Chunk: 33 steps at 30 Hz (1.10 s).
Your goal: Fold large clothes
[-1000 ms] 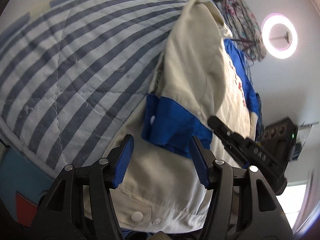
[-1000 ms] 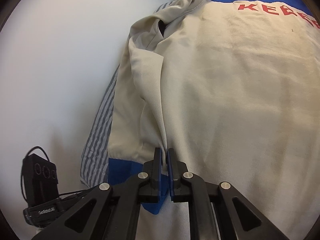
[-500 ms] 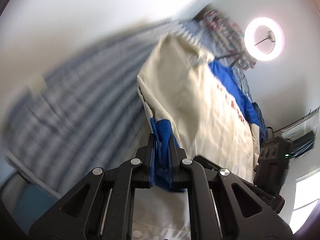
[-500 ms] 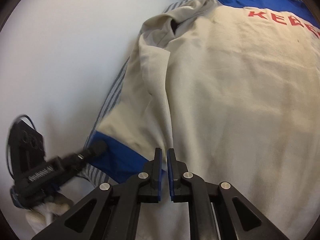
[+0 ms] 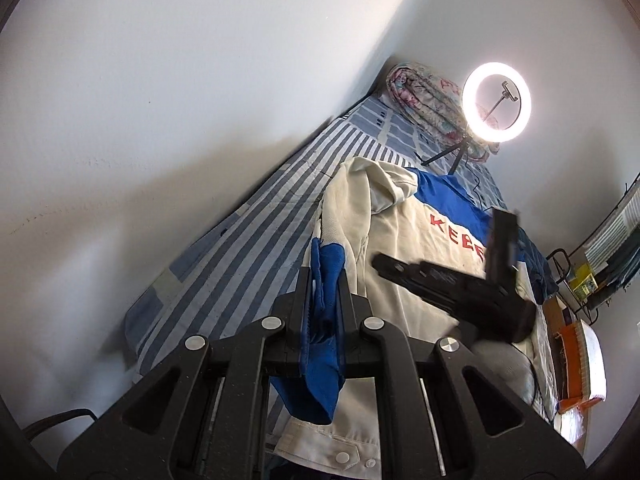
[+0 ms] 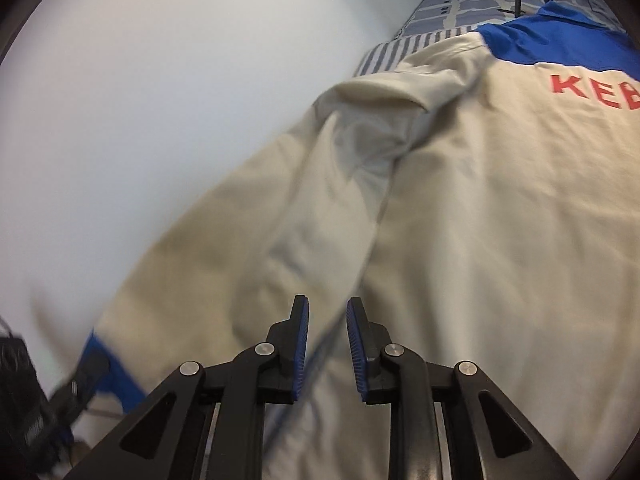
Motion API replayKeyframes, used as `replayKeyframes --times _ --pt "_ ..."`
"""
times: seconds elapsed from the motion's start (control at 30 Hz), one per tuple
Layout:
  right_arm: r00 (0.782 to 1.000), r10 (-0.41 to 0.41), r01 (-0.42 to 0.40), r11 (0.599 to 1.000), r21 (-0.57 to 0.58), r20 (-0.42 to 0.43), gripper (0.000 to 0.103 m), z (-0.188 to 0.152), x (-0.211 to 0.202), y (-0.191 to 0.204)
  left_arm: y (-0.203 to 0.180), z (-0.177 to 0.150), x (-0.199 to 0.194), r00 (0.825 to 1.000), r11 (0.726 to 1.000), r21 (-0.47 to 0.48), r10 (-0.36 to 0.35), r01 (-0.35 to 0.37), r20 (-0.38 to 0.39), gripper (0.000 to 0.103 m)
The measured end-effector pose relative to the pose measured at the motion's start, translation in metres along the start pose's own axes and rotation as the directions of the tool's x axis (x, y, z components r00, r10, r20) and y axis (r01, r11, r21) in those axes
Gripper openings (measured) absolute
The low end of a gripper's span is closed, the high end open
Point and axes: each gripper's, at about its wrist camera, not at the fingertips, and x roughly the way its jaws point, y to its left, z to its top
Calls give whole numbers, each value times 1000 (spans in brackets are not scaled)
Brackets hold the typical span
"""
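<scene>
Cream jacket (image 5: pixel 404 240) spread on striped bed (image 5: pixel 248 240); soft, limp, light. Left gripper (image 5: pixel 325 276) clenched on blue cuff (image 5: pixel 320 360), sleeve lifted. Right gripper (image 6: pixel 327 312) has just been opening, nothing pinched. Best holds: cuffs, hem, seams.

Count, both views. Garments: one cream-and-blue jacket (image 5: pixel 404 240). Grippers: two, the left gripper (image 5: pixel 325 280) and the right gripper (image 6: pixel 327 316). Striped bedspreads: one (image 5: pixel 256 240). Ring lights: one (image 5: pixel 497 108), on one tripod. Rolled floral quilts: one (image 5: pixel 424 96). Snap buttons visible on the jacket hem: two.
</scene>
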Motion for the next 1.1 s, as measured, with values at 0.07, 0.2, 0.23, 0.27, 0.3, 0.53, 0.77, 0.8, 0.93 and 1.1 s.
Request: replayKeyframes --times 0.07,0.2,0.23,0.27,0.3,0.53,0.77,0.8,0.93,1.1 --pt "1000 -5 5 1000 17 -9 21 8 21 4 -7 -1 3 1000 1000 21 1 -1 1 7" --pt "994 -35 36 999 3 -101 21 9 64 10 -13 -4 2 1000 998 69 -6 5 3 7" --pt "991 -50 50 999 -9 -121 21 8 69 10 -16 -6 1 1000 996 85 -8 7 2 7" --pt "989 -64 61 998 -31 -134 21 8 69 11 -20 -9 1 1000 995 100 -12 12 1 7" --pt "988 -77 71 996 -53 -134 25 9 64 10 -24 -13 0 1000 992 123 -20 20 -3 7" --pt "996 -86 87 996 19 -21 42 49 -9 -30 -64 -59 0 997 940 336 -42 62 -68 7" --pt "996 -80 74 990 120 43 53 92 -33 -48 -90 -111 11 982 870 476 -42 127 -186 7" --pt "995 -90 86 990 115 31 54 95 -29 -47 -94 -118 12 980 855 502 -35 130 -194 7" --pt "994 -110 112 988 106 -21 54 93 -18 -43 -107 -133 13 978 809 572 -21 138 -208 7" --pt "994 -105 109 985 137 -43 54 84 -21 -54 -117 -150 13 977 760 635 -1 139 -213 7"
